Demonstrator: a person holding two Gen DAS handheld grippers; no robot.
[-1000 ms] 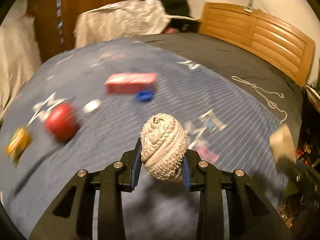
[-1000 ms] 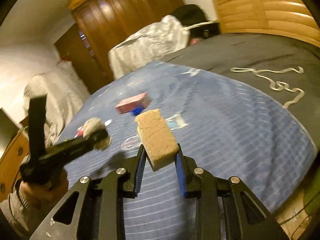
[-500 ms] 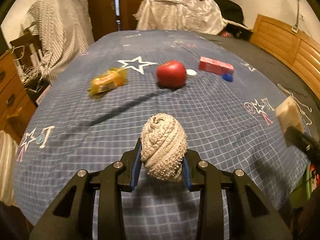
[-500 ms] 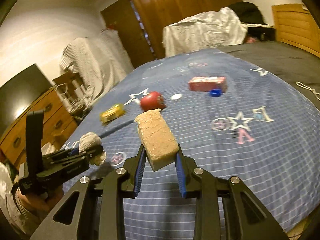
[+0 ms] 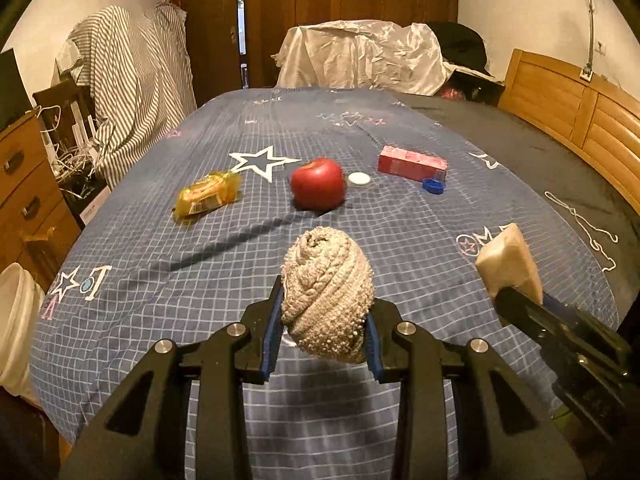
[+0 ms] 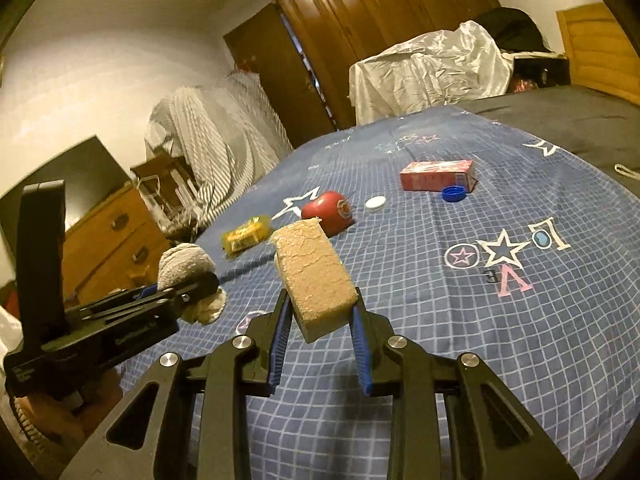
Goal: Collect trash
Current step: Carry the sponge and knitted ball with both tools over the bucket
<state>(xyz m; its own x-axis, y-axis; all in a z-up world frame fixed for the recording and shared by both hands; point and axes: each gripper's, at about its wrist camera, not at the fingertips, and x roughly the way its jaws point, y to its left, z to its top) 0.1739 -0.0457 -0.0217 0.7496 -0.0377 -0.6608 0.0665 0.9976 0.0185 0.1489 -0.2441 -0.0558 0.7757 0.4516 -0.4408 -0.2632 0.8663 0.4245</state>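
Gripping: left tool (image 5: 322, 322) knit roll (image 5: 327, 292) (right tool (image 6: 318, 330), sponge (image 6: 314, 280)).

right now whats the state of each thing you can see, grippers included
left gripper: shut on the beige knitted ball, held above the bed
right gripper: shut on the tan rectangular sponge block, held above the bed
red apple: lying on the blue checked bedspread
yellow snack wrapper: lying flat
red carton: on its side
blue bottle cap: loose beside the carton
white bottle cap: loose beside the apple

Knitted ball (image 5: 327, 300) in left claw (image 5: 325, 330) (apple (image 5: 317, 183) beyond)
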